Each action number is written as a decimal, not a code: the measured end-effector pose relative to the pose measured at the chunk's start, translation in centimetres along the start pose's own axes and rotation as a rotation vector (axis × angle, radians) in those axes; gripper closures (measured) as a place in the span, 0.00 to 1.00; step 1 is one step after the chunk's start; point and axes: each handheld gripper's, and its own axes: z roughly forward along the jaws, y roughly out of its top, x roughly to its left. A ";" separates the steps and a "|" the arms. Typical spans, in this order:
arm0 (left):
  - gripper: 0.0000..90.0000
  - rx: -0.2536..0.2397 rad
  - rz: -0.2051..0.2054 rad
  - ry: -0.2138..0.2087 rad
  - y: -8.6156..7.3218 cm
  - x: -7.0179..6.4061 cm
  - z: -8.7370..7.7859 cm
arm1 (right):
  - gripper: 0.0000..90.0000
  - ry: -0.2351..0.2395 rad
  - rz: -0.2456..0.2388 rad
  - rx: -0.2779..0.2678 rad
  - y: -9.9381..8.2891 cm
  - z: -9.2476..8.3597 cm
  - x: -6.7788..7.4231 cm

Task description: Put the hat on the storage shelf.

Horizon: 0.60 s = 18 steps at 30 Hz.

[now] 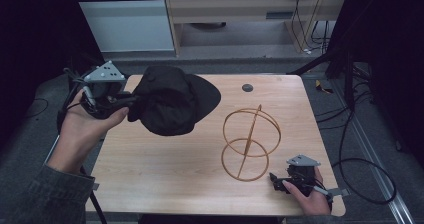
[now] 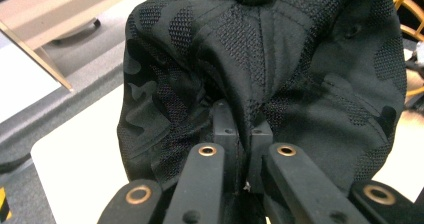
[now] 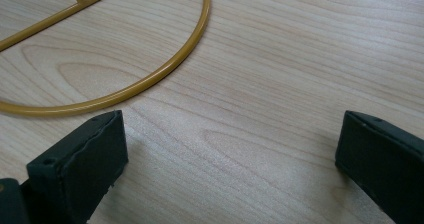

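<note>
Left gripper (image 1: pixel 131 102) lifts black cap (image 1: pixel 170 101) clear of tabletop (image 1: pixel 165 169).
Jaws clenched on a fold of cap fabric. Right gripper (image 3: pixel 230 154) spread wide, empty, resting just beside gold wire stand (image 1: pixel 250 139).

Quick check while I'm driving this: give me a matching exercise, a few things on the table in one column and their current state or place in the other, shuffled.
Things:
1. black cap
2. gold wire stand
3. left tool
4. right tool

States:
A. jaws wide apart, low over bare wood
B. standing on the table, untouched
C. held up off the table
D. shut on fabric

Pairs: 1-C, 2-B, 3-D, 4-A
</note>
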 end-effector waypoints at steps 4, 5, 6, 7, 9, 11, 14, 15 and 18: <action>0.97 -0.022 0.021 -0.003 1.4 -0.8 -0.1 | 0.00 0.001 0.001 0.000 0.0 0.0 0.0; 0.97 -0.027 0.026 -0.007 1.7 -0.9 0.0 | 0.01 0.001 0.002 0.000 0.0 0.0 0.0; 0.97 -0.031 0.032 -0.007 2.0 -1.1 0.0 | 0.00 0.001 0.001 0.000 0.0 0.0 0.0; 0.97 -0.035 0.037 -0.006 2.3 -1.3 0.0 | 0.00 0.001 0.001 0.000 0.0 0.0 0.0; 0.97 -0.048 0.047 -0.011 2.9 -1.7 0.2 | 0.00 0.001 0.001 0.000 0.0 0.0 0.0; 0.97 -0.061 0.041 -0.024 3.4 -2.0 0.4 | 0.00 0.001 0.002 0.000 0.0 0.0 0.0; 0.97 -0.071 0.046 -0.041 4.3 -2.6 0.8 | 0.00 0.001 0.002 0.001 0.0 0.0 0.0; 0.97 -0.074 0.050 -0.044 4.5 -2.8 0.9 | 0.01 0.002 0.002 0.000 0.0 0.0 0.0; 0.97 -0.082 0.063 -0.057 5.3 -3.6 1.2 | 0.00 0.001 0.002 0.000 0.0 0.0 0.0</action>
